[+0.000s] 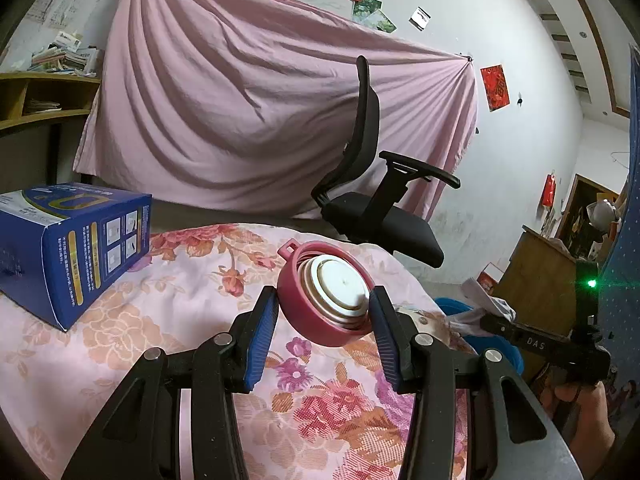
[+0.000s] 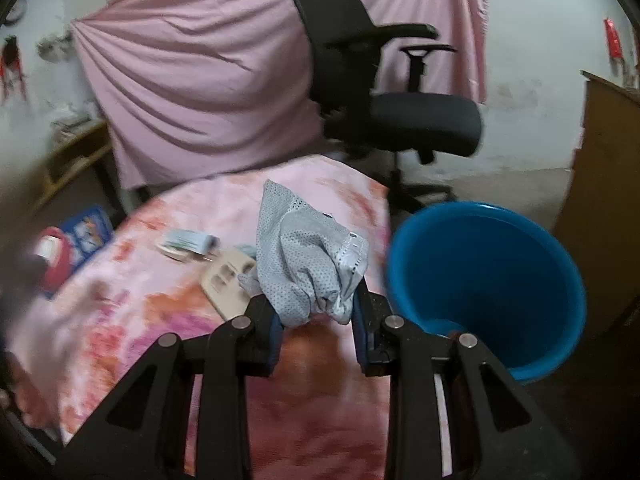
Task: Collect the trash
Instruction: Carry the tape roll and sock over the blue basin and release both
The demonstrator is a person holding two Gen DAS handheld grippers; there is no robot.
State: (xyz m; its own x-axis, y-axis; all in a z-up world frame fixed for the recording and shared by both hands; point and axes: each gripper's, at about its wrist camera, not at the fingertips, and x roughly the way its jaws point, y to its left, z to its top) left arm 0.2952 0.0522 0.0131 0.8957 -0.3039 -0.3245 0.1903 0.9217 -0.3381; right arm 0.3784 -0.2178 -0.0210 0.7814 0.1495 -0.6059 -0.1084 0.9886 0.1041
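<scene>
Right gripper (image 2: 316, 312) pinching grey mesh cloth (image 2: 308, 264) short of blue bucket (image 2: 486, 292); left gripper (image 1: 324, 316) clamping pink lid (image 1: 326, 294) by its rim — early release risks either landing on the floral cover (image 2: 320, 392).

Pink sheet (image 1: 256, 92) draped over white wall (image 1: 520, 20); black office chair (image 1: 376, 200) before it.

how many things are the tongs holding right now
2. The left tongs clamp a pink lid above the floral cover; the right tongs grip a crumpled grey mesh cloth beside the blue bucket.
</scene>
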